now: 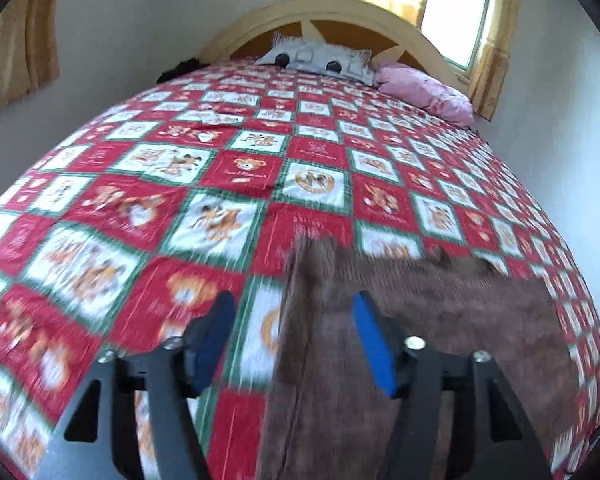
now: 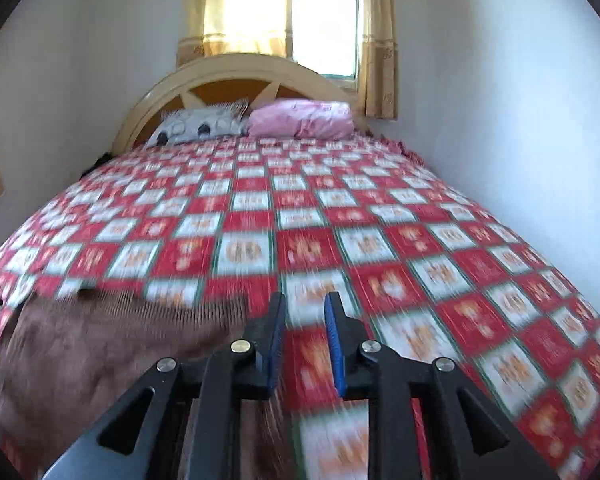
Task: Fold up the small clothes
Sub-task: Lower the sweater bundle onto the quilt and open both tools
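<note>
Left wrist view. The left gripper [image 1: 294,340] stands with its blue-padded jaws well apart and nothing pressed between them. Below and ahead of it lies the brown cloth [image 1: 420,320], a fuzzy, towel-like piece spread on the checkered bedspread [image 1: 180,184]. The cloth's left border runs up between the two fingers, nearer the right one, where a thicker band suggests a doubled or hemmed edge. Its far edge lies just ahead of the fingertips and is slightly ragged. Far beyond the tool are a grey patterned pillow [image 1: 320,56], a pink pillow [image 1: 424,88] and the arched headboard [image 1: 260,20].

Right wrist view. The right gripper [image 2: 305,344] has its jaws parted by a narrow gap, released, with only bedspread showing between them. The brown cloth [image 2: 100,344] lies to the tool's left and partly beneath it, its right border passing under the left finger.

Stage of the task, as a judgement: both tools are free of the cloth, which lies flat, so one fold may just have been laid down. How many layers it holds cannot be told through the blur. Any further fold and final smoothing appear to remain.
</note>
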A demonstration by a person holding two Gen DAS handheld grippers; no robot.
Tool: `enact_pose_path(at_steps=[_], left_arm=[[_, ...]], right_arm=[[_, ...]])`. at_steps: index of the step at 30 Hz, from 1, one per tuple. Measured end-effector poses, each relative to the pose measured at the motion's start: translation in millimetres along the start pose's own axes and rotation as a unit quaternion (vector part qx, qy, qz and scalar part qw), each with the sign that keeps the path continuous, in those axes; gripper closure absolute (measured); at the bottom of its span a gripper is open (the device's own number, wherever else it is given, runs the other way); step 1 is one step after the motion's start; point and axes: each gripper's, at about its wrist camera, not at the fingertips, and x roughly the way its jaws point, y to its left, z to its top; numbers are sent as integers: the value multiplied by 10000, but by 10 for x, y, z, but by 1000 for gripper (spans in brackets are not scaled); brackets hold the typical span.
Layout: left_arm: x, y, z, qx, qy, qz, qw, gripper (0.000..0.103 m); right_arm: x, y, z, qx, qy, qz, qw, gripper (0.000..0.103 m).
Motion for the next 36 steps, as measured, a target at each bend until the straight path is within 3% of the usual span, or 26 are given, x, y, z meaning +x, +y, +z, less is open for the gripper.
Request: enact_pose_path(at_steps=[6,9,12,14,15,16,18,19,21,27,30,32,34,36], left_arm=[[-364,-148,-529,74,42,-253,9996,33],[-351,-239,-721,183,59,-309,9993,25],[-220,-291,-880,303,188,-32,9994,25],[-111,-296,-957,362,332,72,9988,24],[-133,-311,-950,399,286,106,9987,21],[-138,-322,-946,424,264,115,9987,11],[-55,-379,-964,588,431,211,9971,2],[-6,-440,-961,754,515,316,9953,0],[20,-519,-990,969,542,528,9924,0],[-18,-405,-992,739,483,288,9957,0],[-1,-430,-994,797,499,357,9949,0],[-3,-436,-997,804,493,369,9949,0],[-18,-440,-1007,786,491,354,9951,0],[-23,-443,-1009,794,492,365,9950,0]], right_arm=[[-235,8,-729,305,864,893,9918,82],[-166,97,-920,339,1024,857,9905,82],[-116,102,-973,555,1111,707,9897,81],[-103,109,-983,574,1078,613,9906,73],[-87,113,-993,604,1101,663,9899,58],[-99,119,-1016,663,1053,784,9891,52],[-143,196,-1088,480,961,780,9912,53],[-157,251,-1109,279,990,580,9930,69],[-203,269,-1127,244,1057,555,9925,80],[-322,128,-1240,407,1320,725,9878,82],[-417,169,-1170,169,1477,410,9880,82],[-638,300,-987,20,947,212,9953,82],[-769,487,-807,-204,468,365,9980,82],[-752,803,-610,-401,243,855,9952,82]])
